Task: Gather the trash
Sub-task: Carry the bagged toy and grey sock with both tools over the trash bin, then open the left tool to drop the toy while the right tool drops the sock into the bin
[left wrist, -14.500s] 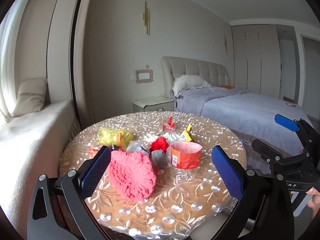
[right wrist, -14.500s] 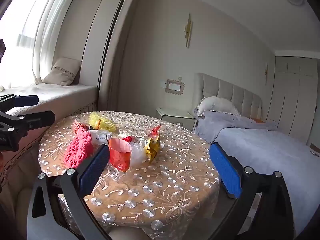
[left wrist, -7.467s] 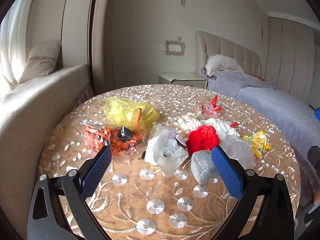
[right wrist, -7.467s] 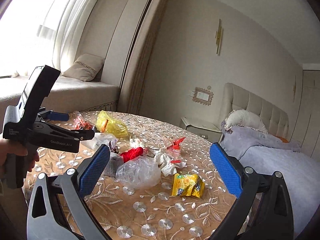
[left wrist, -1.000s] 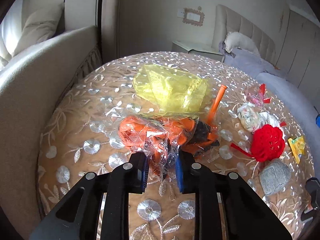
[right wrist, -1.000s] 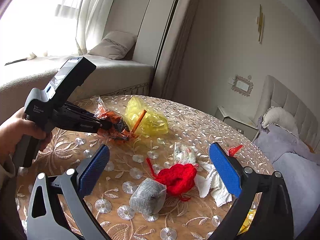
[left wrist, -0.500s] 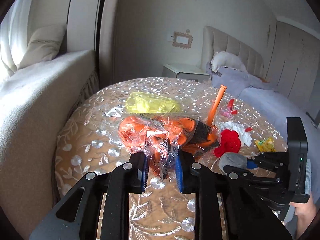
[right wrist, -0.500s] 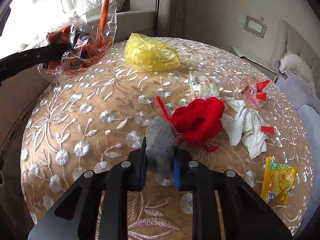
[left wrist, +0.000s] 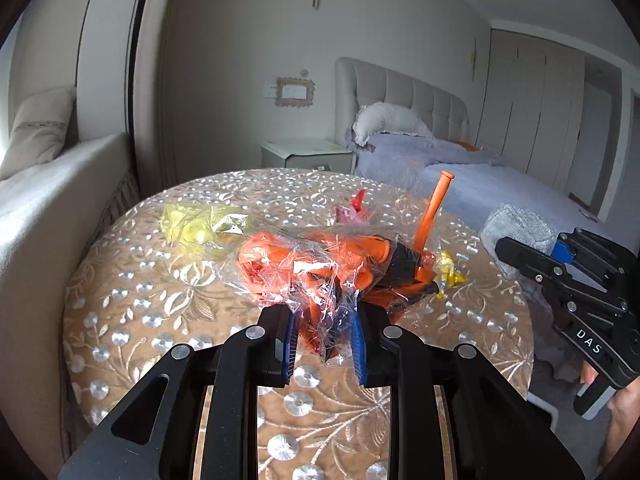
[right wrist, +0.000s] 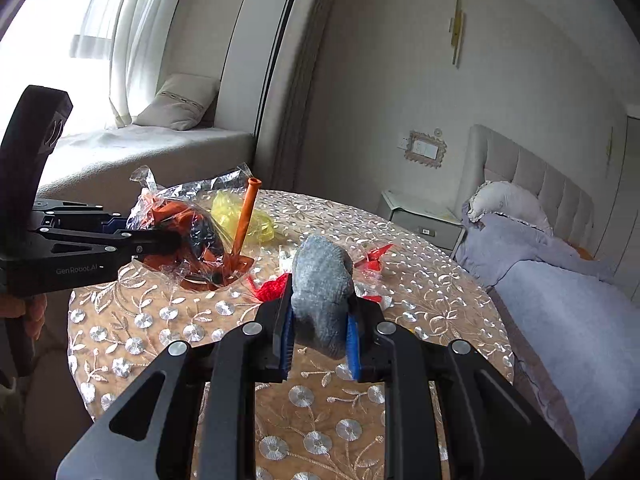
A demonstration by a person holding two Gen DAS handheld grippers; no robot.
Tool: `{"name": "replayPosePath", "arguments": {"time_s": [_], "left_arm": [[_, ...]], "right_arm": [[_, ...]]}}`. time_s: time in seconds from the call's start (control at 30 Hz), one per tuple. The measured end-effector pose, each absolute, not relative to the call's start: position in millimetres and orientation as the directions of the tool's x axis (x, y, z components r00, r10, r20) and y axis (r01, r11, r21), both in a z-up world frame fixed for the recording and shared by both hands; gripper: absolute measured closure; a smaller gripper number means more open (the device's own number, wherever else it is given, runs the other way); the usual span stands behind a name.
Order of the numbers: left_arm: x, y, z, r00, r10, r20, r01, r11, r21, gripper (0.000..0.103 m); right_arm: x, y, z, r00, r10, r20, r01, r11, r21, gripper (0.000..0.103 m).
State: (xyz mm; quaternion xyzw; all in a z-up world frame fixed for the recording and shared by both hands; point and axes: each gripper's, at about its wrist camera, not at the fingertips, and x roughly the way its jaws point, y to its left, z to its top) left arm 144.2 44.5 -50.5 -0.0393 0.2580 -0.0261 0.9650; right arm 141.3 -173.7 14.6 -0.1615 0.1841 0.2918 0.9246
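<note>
Clear plastic bag [left wrist: 320, 264] holds orange pieces, dark lump, upright orange tube [left wrist: 434, 210] poking out top. Left gripper [left wrist: 324, 344] clamped on bag's crumpled lower edge, bag lifted above round table [left wrist: 160, 308], gripper angled slightly down. Right gripper [right wrist: 318, 344] clenched on grey sock-like wad [right wrist: 322, 292], wad raised off tablecloth, standing up between blue pads. Yellow plastic bag [left wrist: 192, 224], red knit piece [right wrist: 272, 290], red-tipped wrapper [right wrist: 374, 258] lie on table. Person's hand [right wrist: 28, 312] grips left gripper's handle, at left edge of right wrist view.
</note>
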Motion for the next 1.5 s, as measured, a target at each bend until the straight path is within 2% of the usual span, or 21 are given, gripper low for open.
{"name": "replayPosePath", "arguments": {"time_s": [0.4, 0.63, 1.1, 1.13, 1.23, 1.5], "left_arm": [[130.5, -89.2, -78.7, 0.776, -0.356, -0.521, 0.344, 0.931, -0.124, 0.082], [117.2, -178.6, -100.3, 0.673, -0.499, -0.545, 0.516, 0.846, -0.138, 0.081], [99.7, -291.4, -158.8, 0.465, -0.592, -0.659, 0.672, 0.720, -0.172, 0.080], [98.3, -298.7, -160.7, 0.457, -0.597, -0.659, 0.674, 0.716, -0.182, 0.074], [97.1, -308.5, -166.4, 0.447, -0.581, -0.680, 0.661, 0.727, -0.187, 0.006], [93.3, -311.0, -155.7, 0.503, -0.555, -0.663, 0.657, 0.743, -0.123, 0.005]], "right_arm": [[81.1, -298.7, -0.7, 0.895, 0.217, -0.390, -0.329, 0.911, -0.248, 0.081], [48.2, -363.8, -24.2, 0.910, 0.054, -0.411, -0.173, 0.951, -0.257, 0.081], [19.1, -429.9, -52.7, 0.893, -0.109, -0.437, 0.014, 0.977, -0.215, 0.081], [18.7, -432.8, -53.5, 0.893, -0.114, -0.436, 0.021, 0.977, -0.212, 0.081], [16.2, -445.9, -58.1, 0.889, -0.124, -0.440, 0.033, 0.978, -0.208, 0.081], [17.6, -455.8, -69.3, 0.877, -0.116, -0.466, 0.026, 0.980, -0.195, 0.080]]}}
